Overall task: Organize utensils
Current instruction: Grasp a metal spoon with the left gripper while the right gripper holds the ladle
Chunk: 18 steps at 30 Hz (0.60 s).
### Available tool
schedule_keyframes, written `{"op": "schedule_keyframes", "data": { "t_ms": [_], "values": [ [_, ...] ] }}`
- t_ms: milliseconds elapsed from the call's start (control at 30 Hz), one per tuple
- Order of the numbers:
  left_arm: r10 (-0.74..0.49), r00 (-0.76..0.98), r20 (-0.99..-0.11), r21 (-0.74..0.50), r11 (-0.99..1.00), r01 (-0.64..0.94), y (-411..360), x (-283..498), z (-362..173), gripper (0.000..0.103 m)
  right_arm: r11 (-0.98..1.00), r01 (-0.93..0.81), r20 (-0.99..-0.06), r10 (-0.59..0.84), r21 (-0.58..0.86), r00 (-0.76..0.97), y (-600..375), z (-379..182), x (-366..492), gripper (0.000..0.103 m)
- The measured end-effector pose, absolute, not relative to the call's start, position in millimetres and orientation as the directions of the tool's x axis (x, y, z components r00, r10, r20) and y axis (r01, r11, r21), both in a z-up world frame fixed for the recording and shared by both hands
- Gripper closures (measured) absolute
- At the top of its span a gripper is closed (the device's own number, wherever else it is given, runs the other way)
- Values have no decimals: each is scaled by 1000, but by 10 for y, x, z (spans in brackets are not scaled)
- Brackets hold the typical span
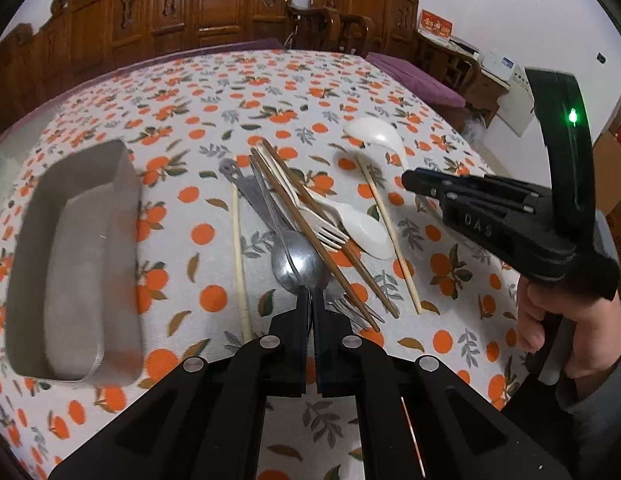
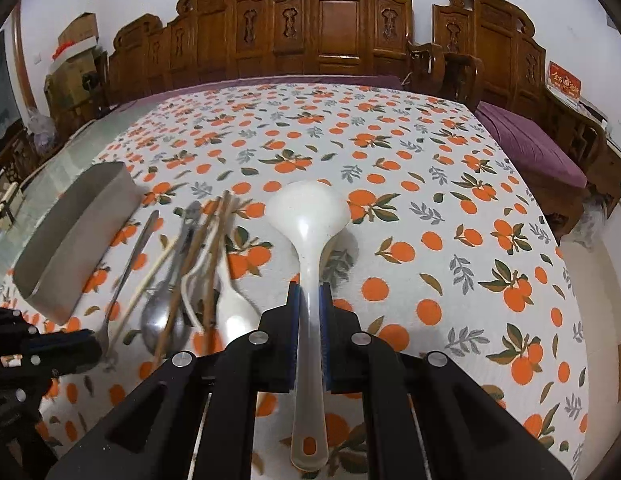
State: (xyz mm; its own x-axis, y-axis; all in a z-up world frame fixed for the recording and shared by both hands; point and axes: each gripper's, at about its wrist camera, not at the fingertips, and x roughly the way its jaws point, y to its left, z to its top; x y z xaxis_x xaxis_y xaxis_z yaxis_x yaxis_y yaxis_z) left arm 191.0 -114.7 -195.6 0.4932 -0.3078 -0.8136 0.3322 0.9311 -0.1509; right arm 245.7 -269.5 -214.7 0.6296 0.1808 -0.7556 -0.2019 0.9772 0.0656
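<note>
Across the whole lower part of both views we see a tablecloth (image 1: 350,92) printed with oranges and grey-green leaves, spread over a table whose far edge shows a strip of purple cloth. Behind it, along the top of the frames, stands a carved wooden bench (image 2: 338,24) with panelled backs against a pale wall, and at the upper right of the right wrist view a purple cushion (image 2: 530,148) lies on its seat; cardboard boxes (image 2: 76,46) are stacked at the upper left. On the left side of the cloth sits a grey metal tray (image 1: 122,184), oblong and open-topped. Just right of it, in the middle of the left wrist view, we find the heap of utensils: a metal spoon (image 1: 296,260), a white plastic fork (image 1: 322,232), a white plastic spoon (image 1: 366,234), a brown chopstick pair (image 1: 306,216) lying across them, and a pale chopstick (image 1: 240,256) on each side. Our left gripper (image 1: 310,300) has its jaws pressed together at the near end of the heap, on what looks like a thin metal handle beside the metal spoon; we cannot tell exactly which piece it pinches. Our right gripper (image 2: 309,304) is clamped on the handle of a white ladle (image 2: 306,216), whose bowl points away toward the centre of the cloth. At the right edge of the left wrist view a hand (image 1: 550,320) grasps that gripper's grip.
</note>
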Motion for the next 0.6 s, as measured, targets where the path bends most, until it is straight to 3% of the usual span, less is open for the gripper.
{"op": "schedule_keyframes", "data": {
  "t_ms": [600],
  "values": [
    [-252, 578, -776, -104, 955, 278, -471, 1850, -1459, 102, 950, -311, -689, 237, 18, 685, -2098, -1641, 2012, 92]
  ]
}}
